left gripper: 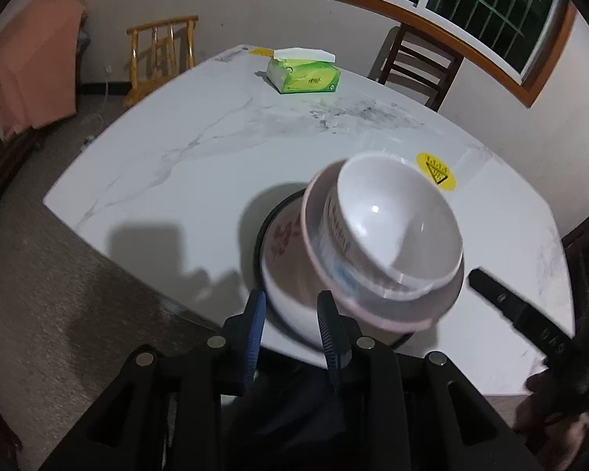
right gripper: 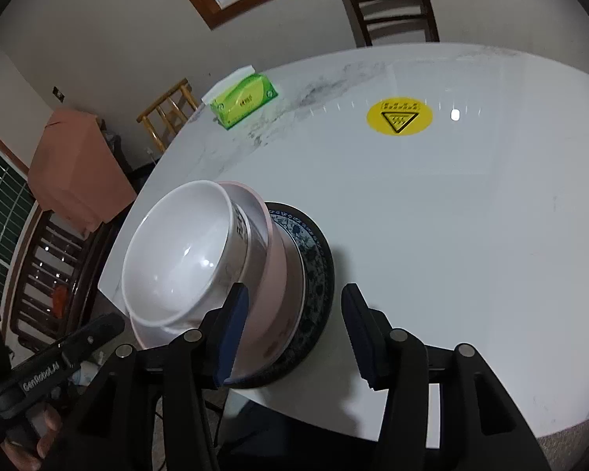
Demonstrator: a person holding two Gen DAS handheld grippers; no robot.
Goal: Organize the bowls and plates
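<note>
A stack of dishes stands near the table's front edge. On top is a white bowl [left gripper: 396,219] [right gripper: 180,251], nested in a pink bowl [left gripper: 377,320] [right gripper: 273,274]. Under these lie a white dish with red marks [left gripper: 284,247] and a dark blue-patterned plate [right gripper: 320,274]. My left gripper [left gripper: 291,314] is open, its blue pads just in front of the stack's lower wall, not pressing it. My right gripper [right gripper: 294,314] is open too, the stack's right edge showing between its fingers; its left pad [right gripper: 231,333] is close to the pink bowl.
The white marble table [left gripper: 169,165] [right gripper: 451,216] carries a green tissue pack [left gripper: 304,74] [right gripper: 243,98] at the far side and a yellow sticker [left gripper: 438,170] [right gripper: 400,115]. Wooden chairs [left gripper: 420,66] [right gripper: 392,4] stand around it. A hand [right gripper: 23,443] holds the left gripper's handle.
</note>
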